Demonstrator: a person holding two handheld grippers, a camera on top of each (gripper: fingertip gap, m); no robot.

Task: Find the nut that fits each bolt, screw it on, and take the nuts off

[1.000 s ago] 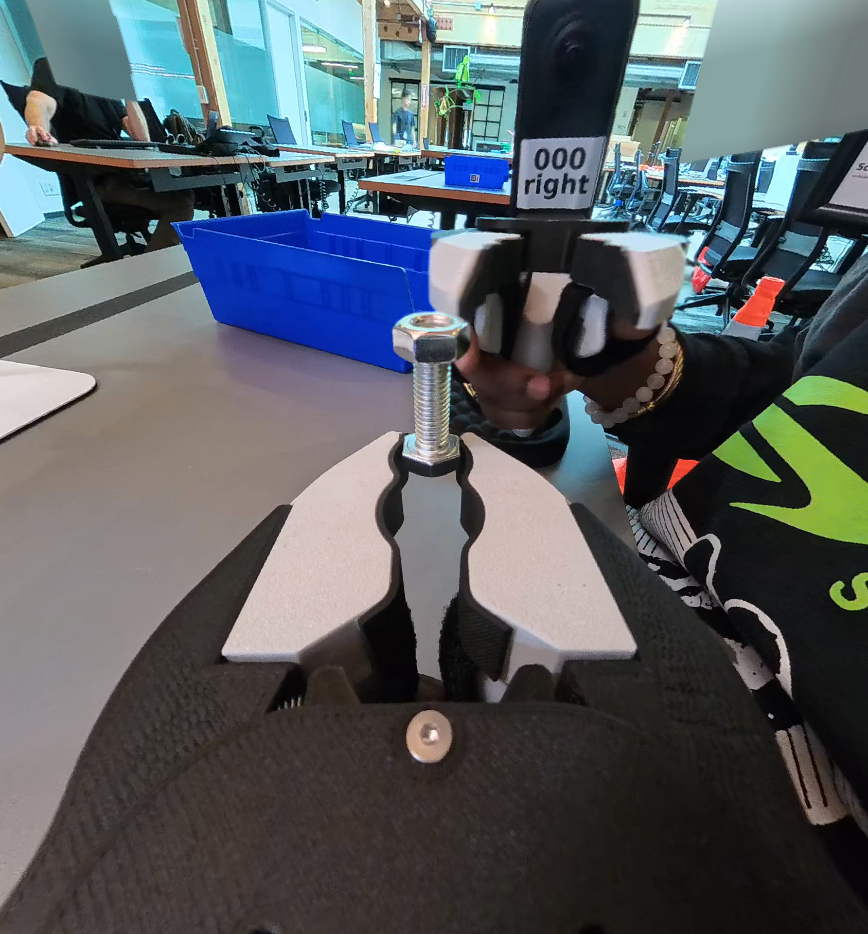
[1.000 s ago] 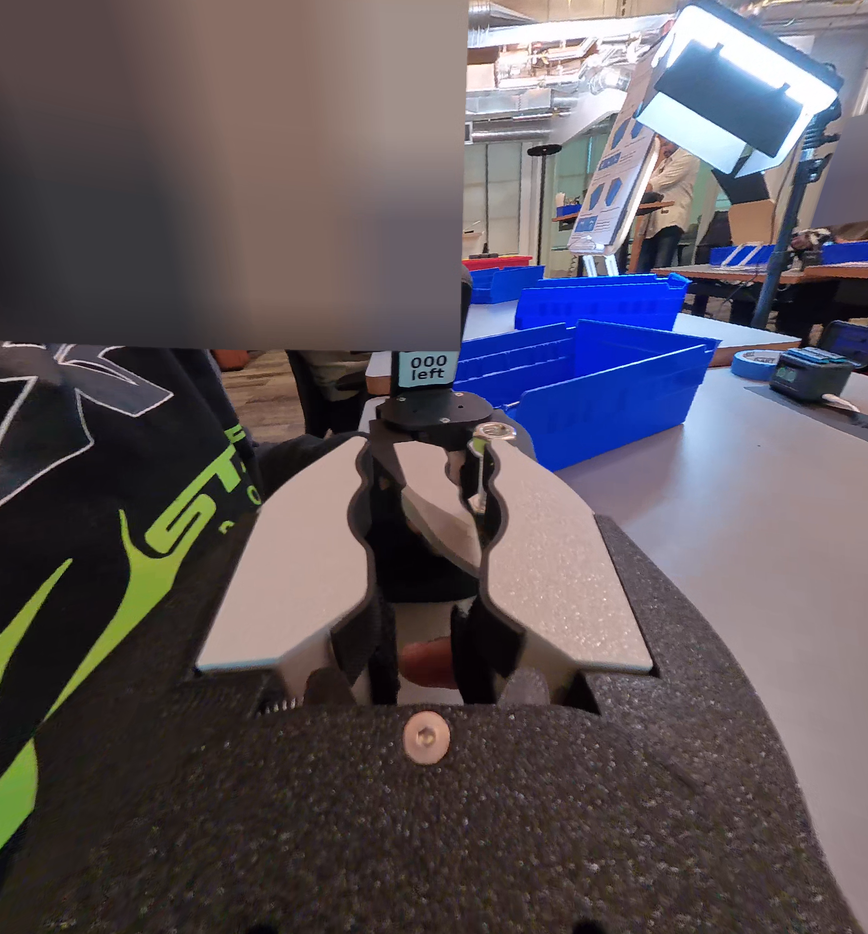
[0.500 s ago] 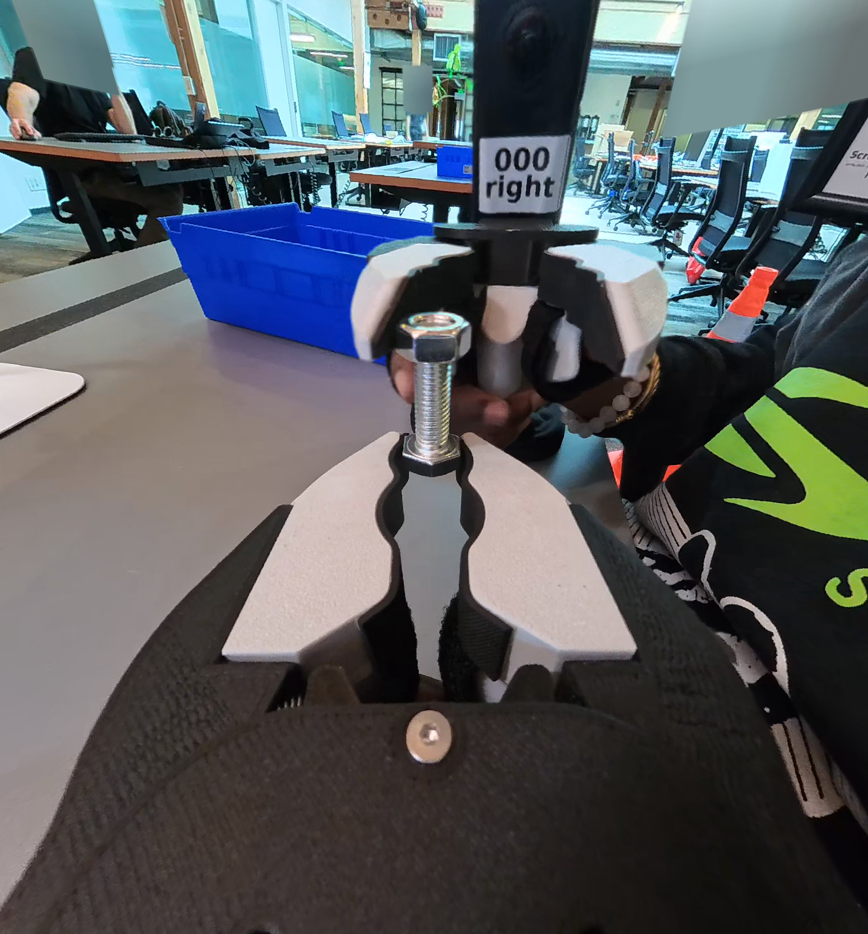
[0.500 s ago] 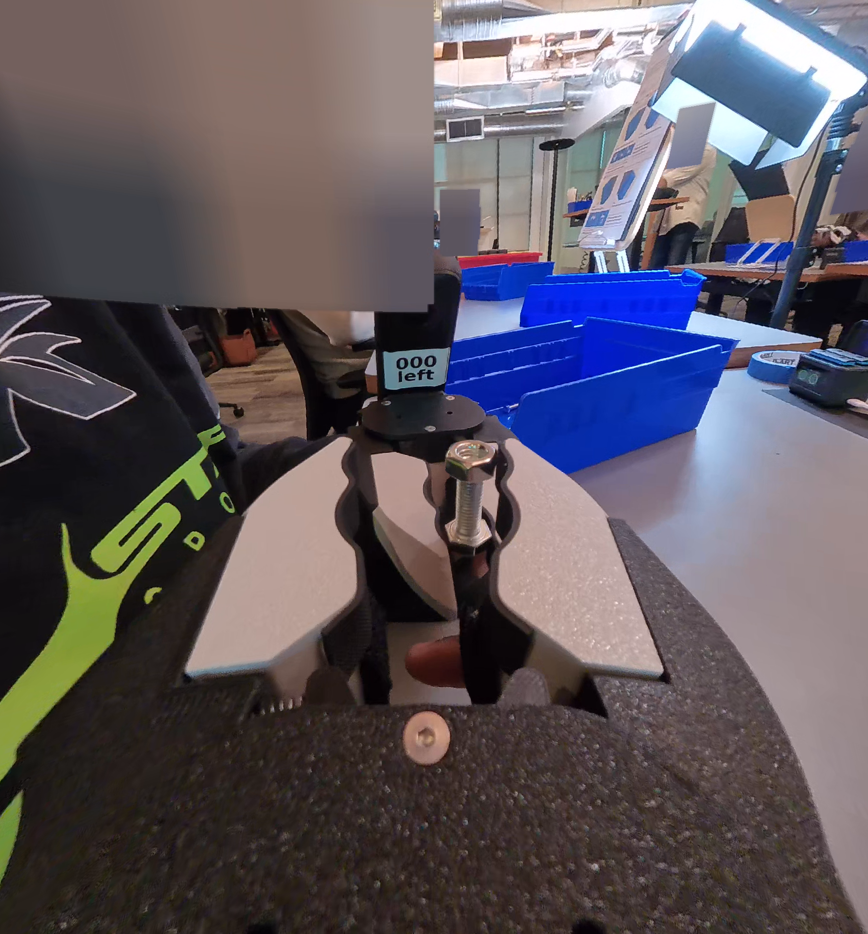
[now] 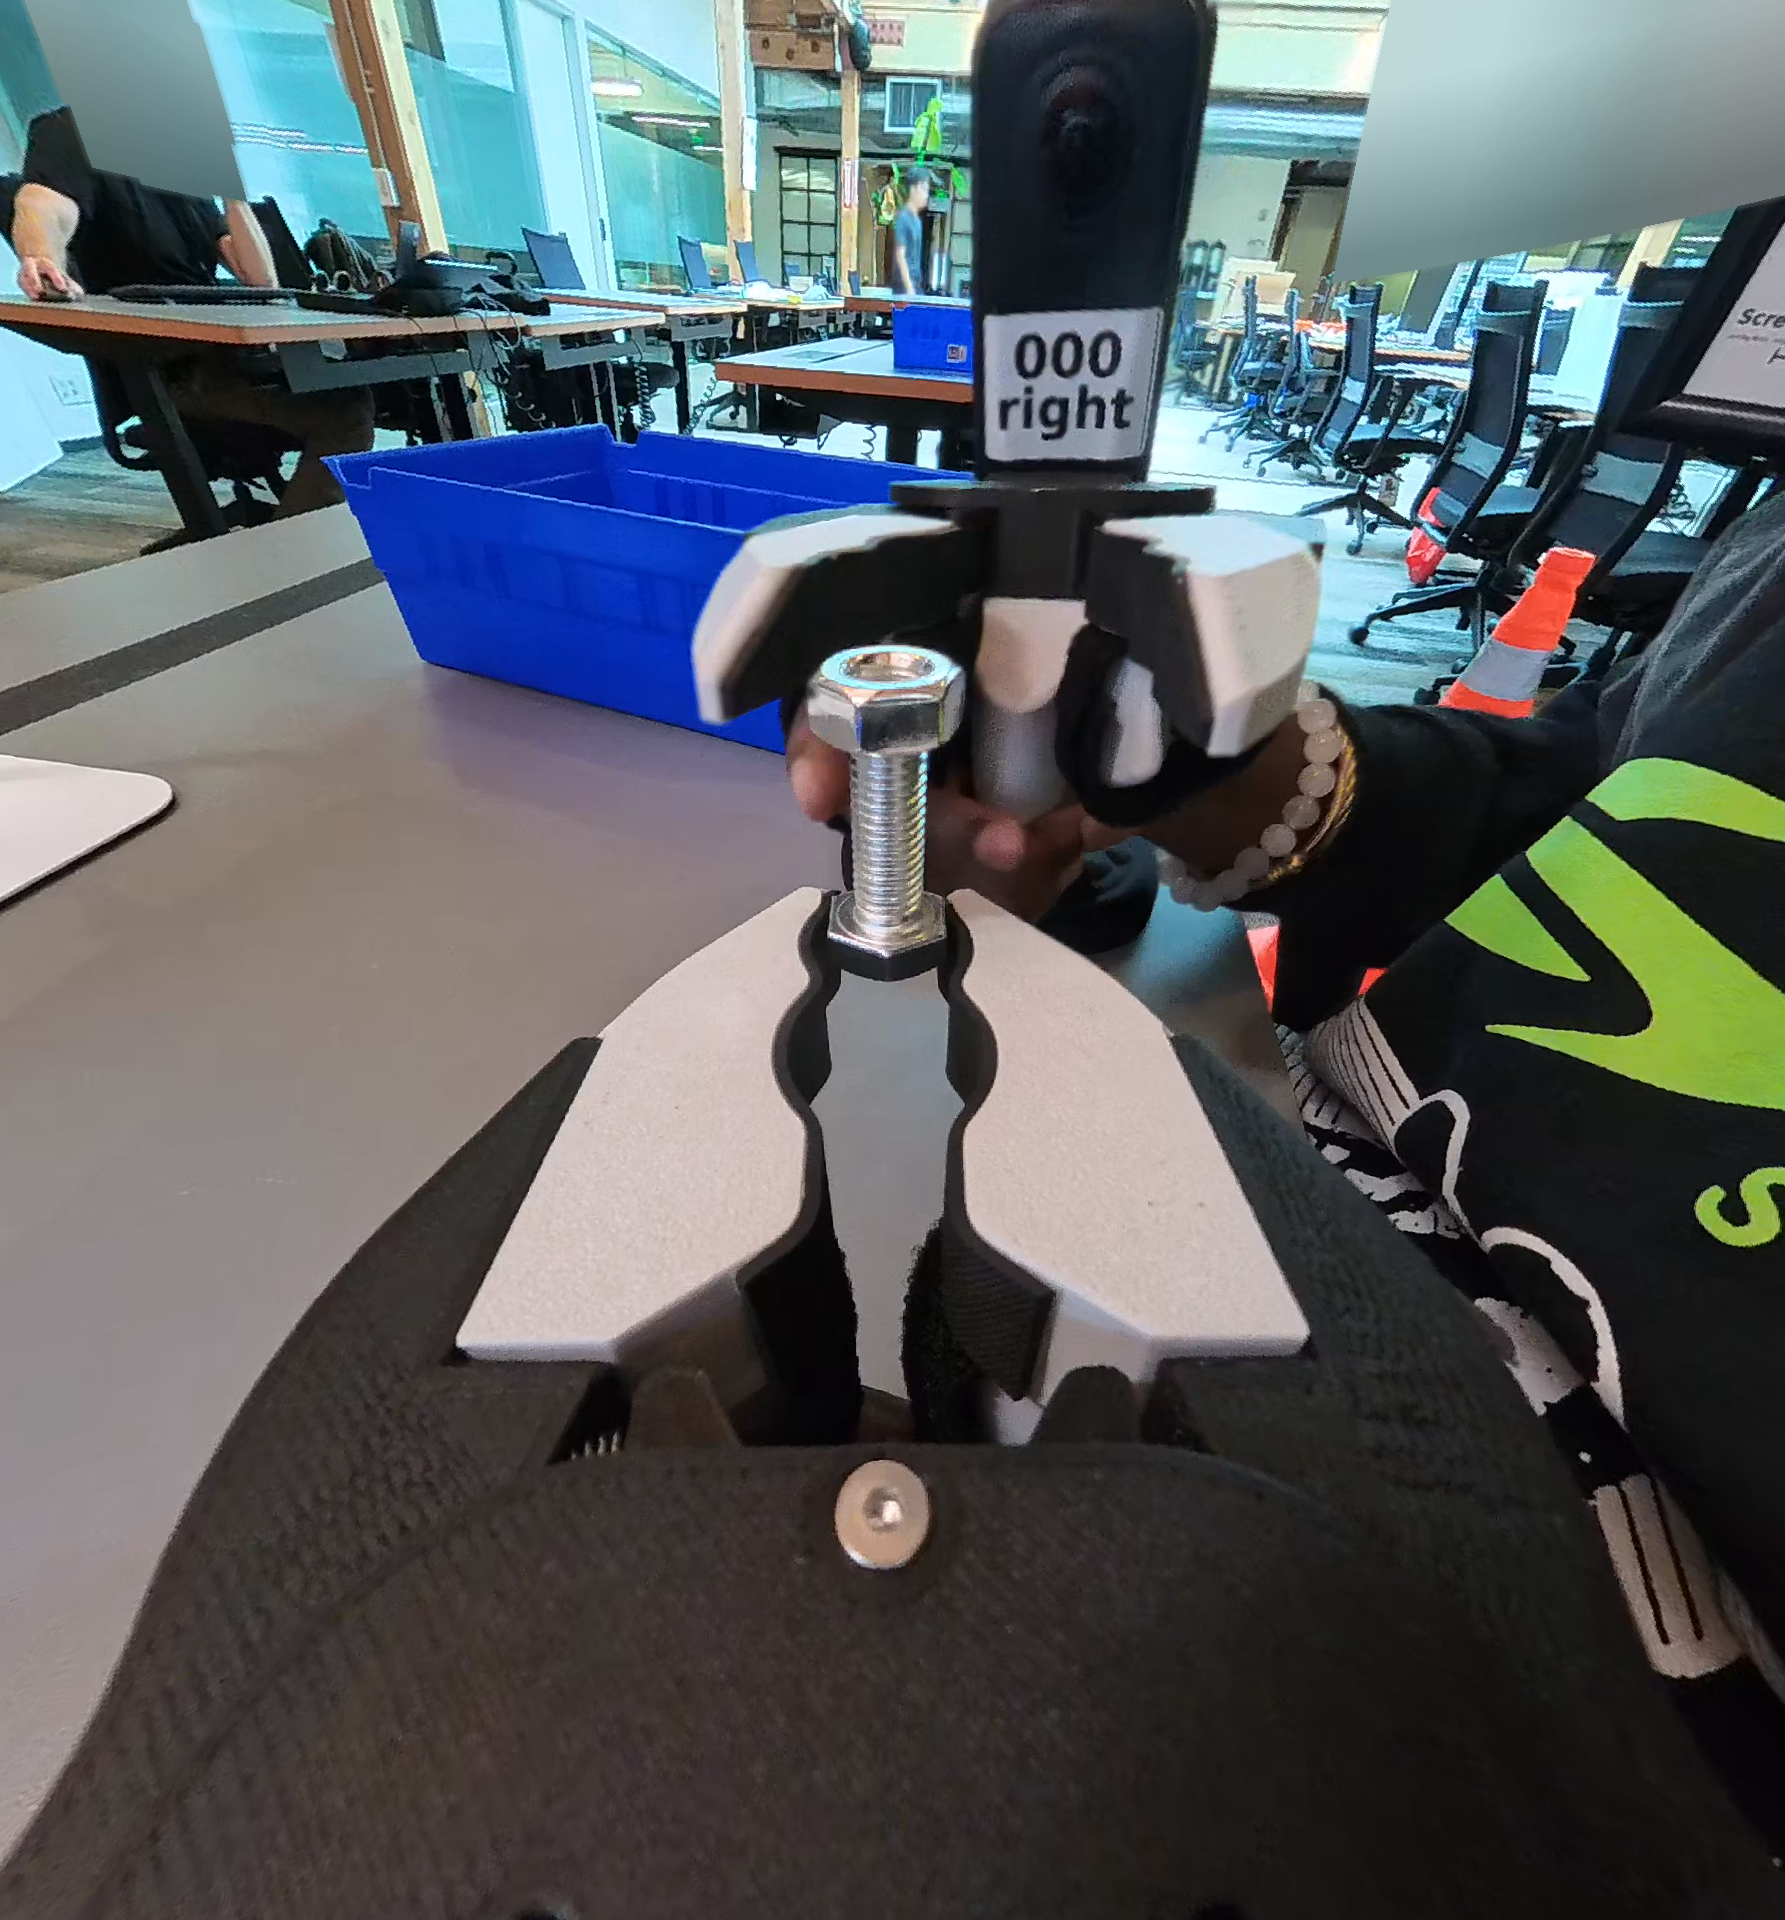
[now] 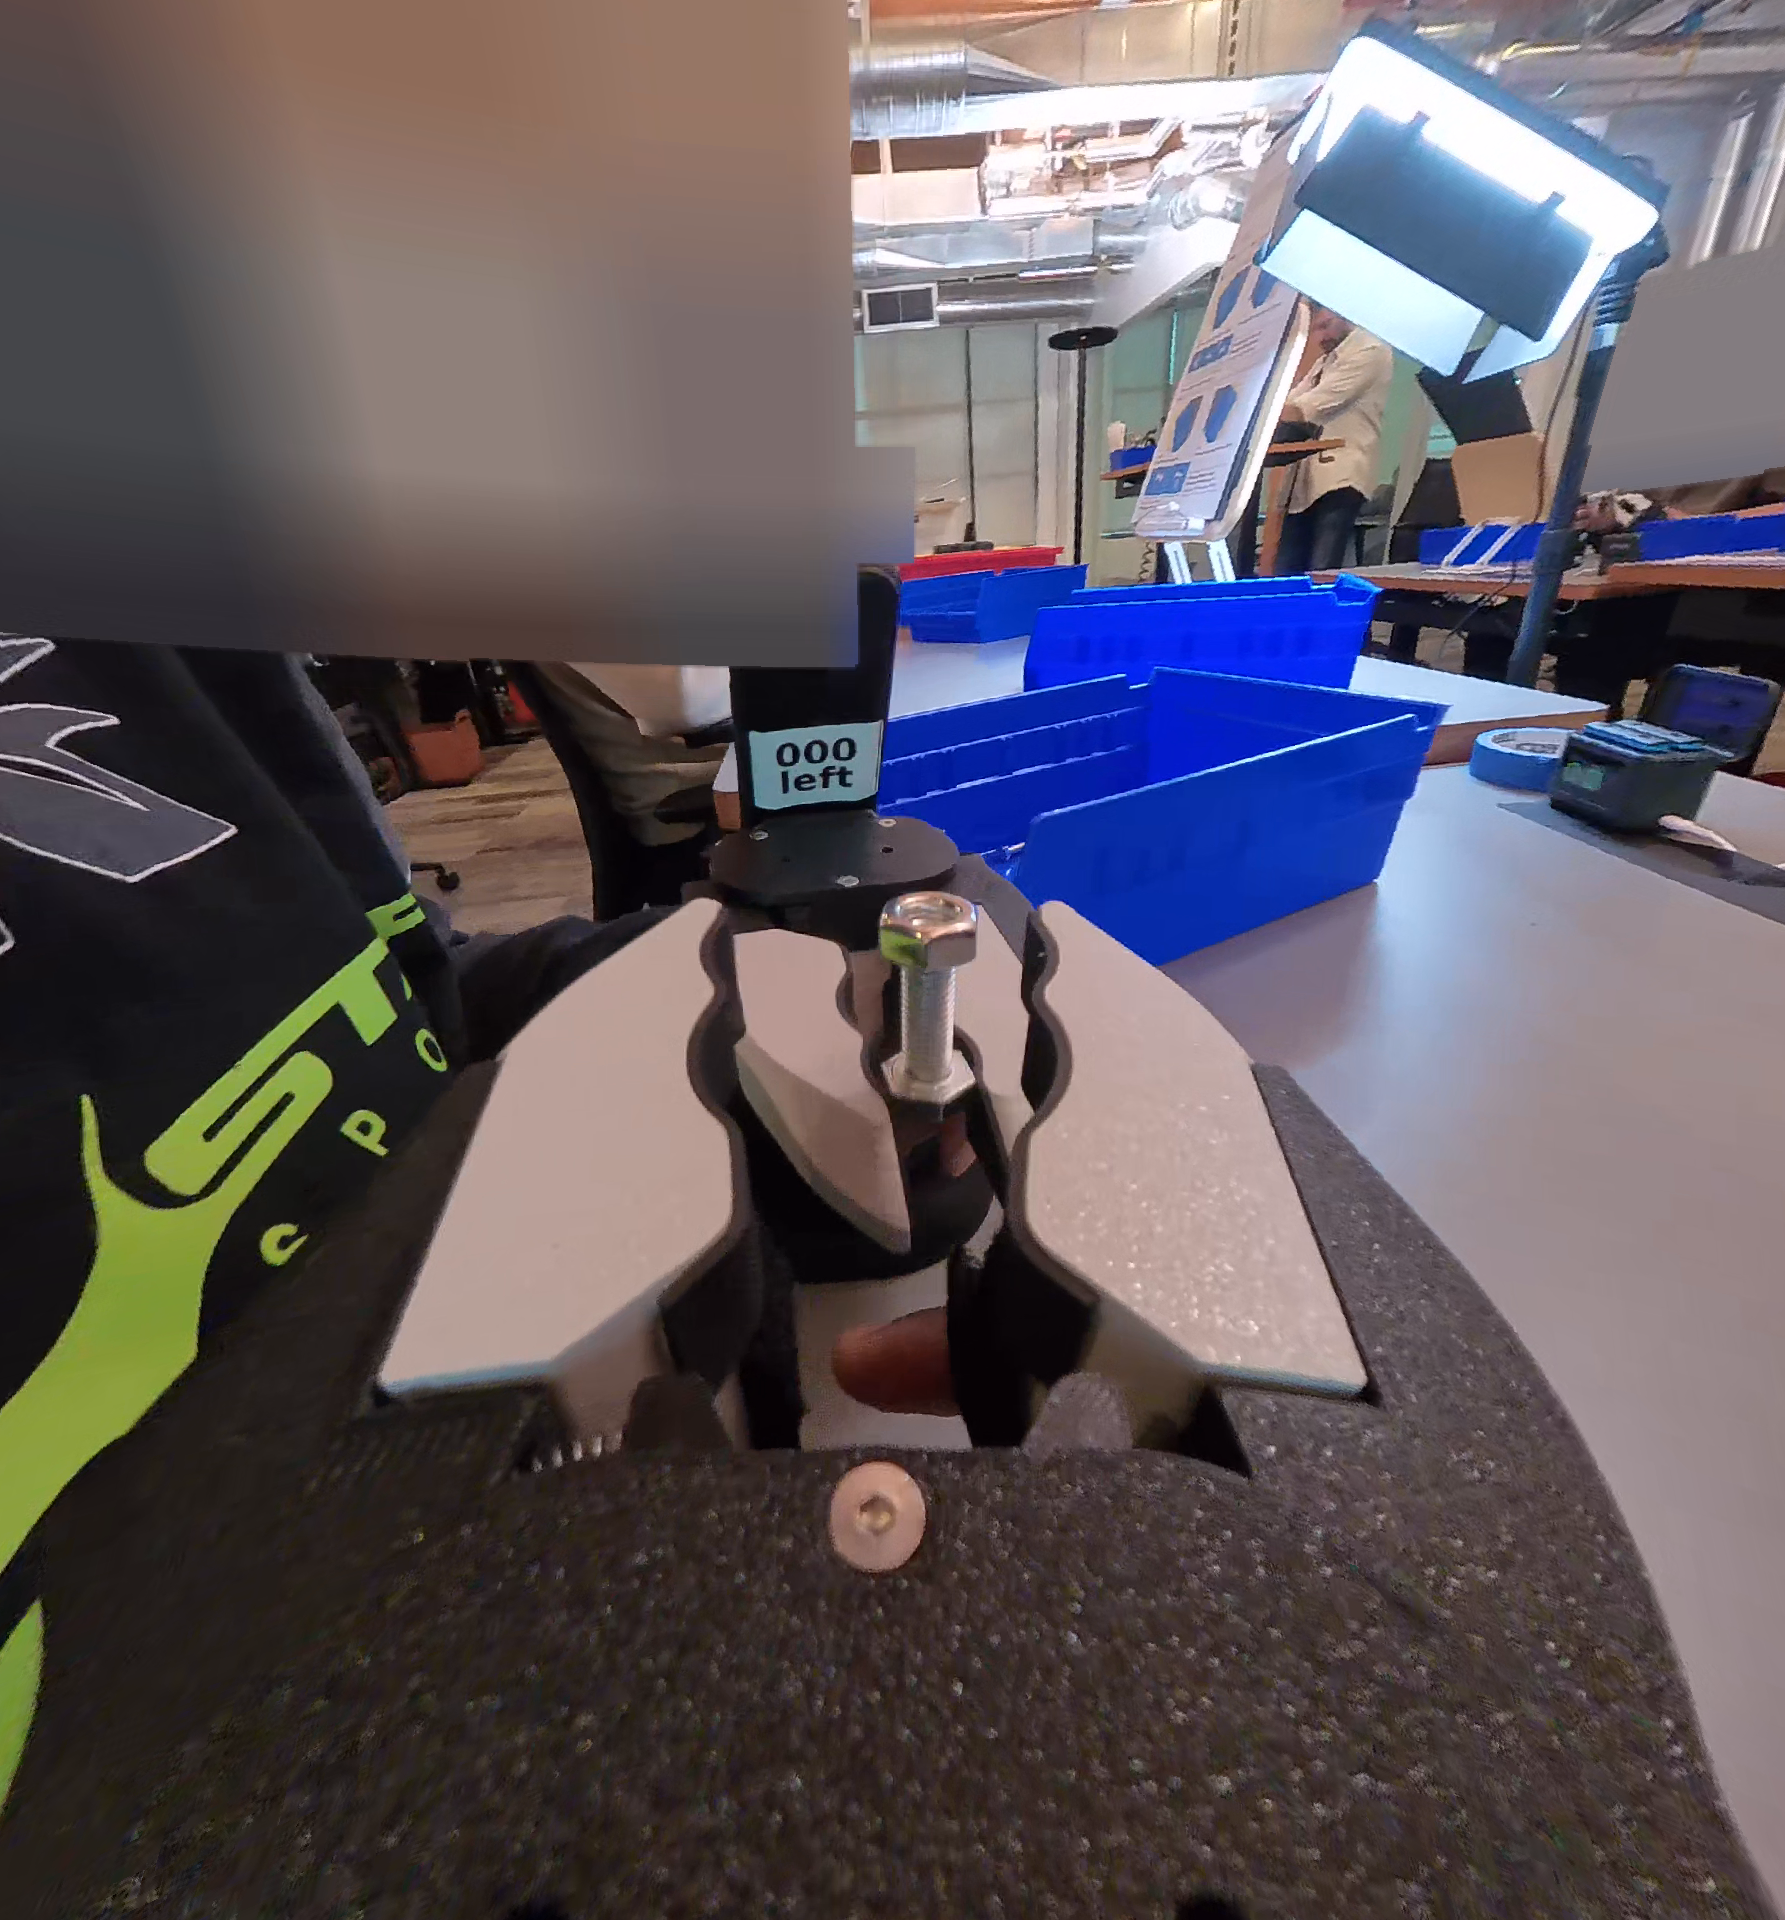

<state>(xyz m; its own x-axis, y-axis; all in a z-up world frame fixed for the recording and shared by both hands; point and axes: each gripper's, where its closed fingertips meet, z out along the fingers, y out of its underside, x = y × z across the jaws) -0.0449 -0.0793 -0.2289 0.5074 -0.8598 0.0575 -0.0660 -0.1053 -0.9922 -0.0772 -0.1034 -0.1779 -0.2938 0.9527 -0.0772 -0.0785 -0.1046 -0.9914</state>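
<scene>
Bolt: the bolt stands upright above the grey tabletop, head down, threads bare along most of its length.
Left gripper: the left gripper has its jaws closed on the bolt's hex head, which sits in the notch at their tips.
Nut: the nut sits at the very top of the bolt, seemingly only a few threads on.
Right gripper: the right gripper faces the bolt with its jaws spread, one to each side of the nut and touching nothing.
Blue bin: the blue bin lies beyond the bolt, well apart.
Step in hand: probably seizing the nut to turn it.
How to do it well: the right jaws should close squarely on two opposite flats of the nut, level with it, not on the threads below.
Turning: rotate about the bolt's own axis while the left gripper holds firm, so the bolt neither tilts nor spins in its notch.
Risk: a skewed bite could slip off or cross-thread the nut.
</scene>
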